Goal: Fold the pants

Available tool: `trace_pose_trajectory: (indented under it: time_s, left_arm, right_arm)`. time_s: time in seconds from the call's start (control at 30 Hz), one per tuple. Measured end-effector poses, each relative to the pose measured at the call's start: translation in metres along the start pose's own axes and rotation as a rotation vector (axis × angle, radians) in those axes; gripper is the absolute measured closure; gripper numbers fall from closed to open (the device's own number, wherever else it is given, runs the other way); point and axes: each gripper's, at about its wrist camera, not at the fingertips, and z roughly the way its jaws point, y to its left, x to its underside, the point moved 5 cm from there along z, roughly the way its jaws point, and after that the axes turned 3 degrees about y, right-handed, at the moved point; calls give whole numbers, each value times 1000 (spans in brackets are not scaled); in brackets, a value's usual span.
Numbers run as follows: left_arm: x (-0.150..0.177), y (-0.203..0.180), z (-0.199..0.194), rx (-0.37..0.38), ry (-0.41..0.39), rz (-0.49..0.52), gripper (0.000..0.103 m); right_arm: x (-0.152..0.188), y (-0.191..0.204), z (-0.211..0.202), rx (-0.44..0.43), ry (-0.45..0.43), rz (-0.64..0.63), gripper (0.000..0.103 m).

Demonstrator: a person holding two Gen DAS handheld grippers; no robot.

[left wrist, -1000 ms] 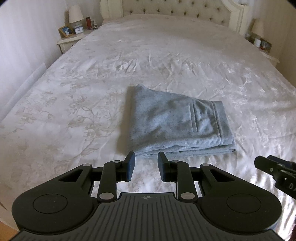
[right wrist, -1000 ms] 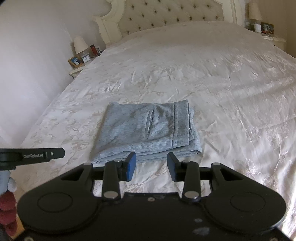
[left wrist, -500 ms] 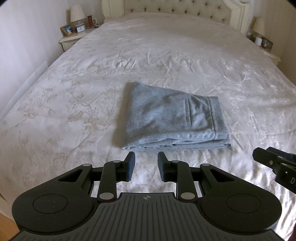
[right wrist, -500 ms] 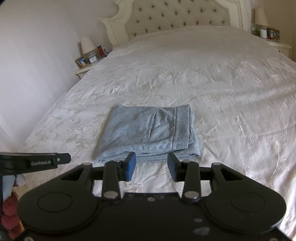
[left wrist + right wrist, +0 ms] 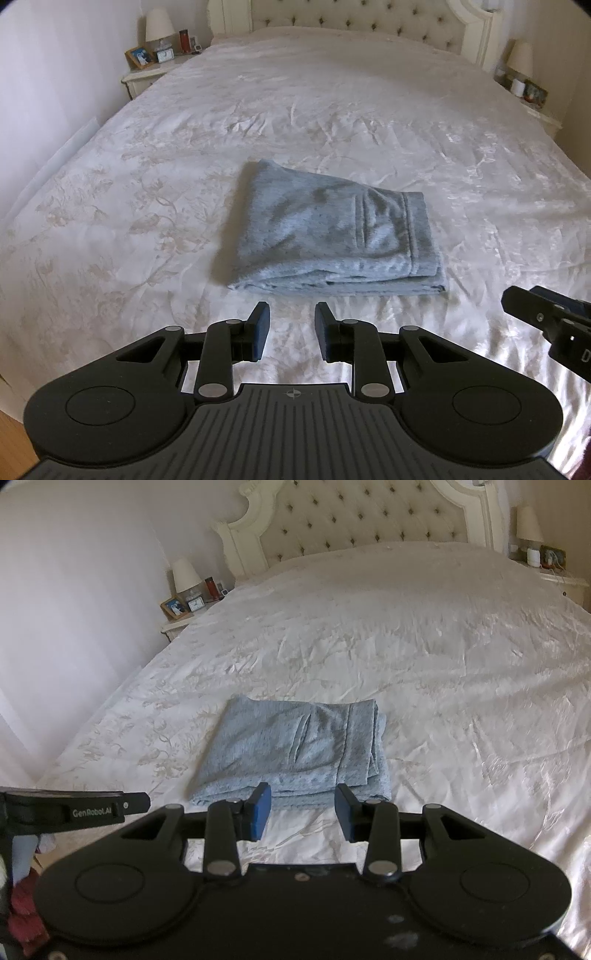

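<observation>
bed [image 5: 369, 122]: folded pants [image 5: 332, 236], apparently several layers | left tongs [image 5: 291, 332] released | right tongs [image 5: 301, 810] released

Pants [image 5: 332, 236]: light grey-blue fleece, folded into compact, roughly rectangular stack, several layers showing along near edge. Lies flat on bed [image 5: 332, 110], around middle of cover. Waistband at right side, pocket seam beside it, facing up.
</observation>
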Motion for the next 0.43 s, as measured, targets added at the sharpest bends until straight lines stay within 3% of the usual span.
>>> trace_pose_trajectory:
  time_s: [0.13, 0.43]
  left_arm:
    - [5, -4, -2, 17, -12, -42, 77]
    - [8, -12, -4, -33, -40, -48, 77]
  right_arm:
    - [1, -2, -4, -7, -4, -4, 62]
    - [3, -13, -9, -23, -6, -8, 61]
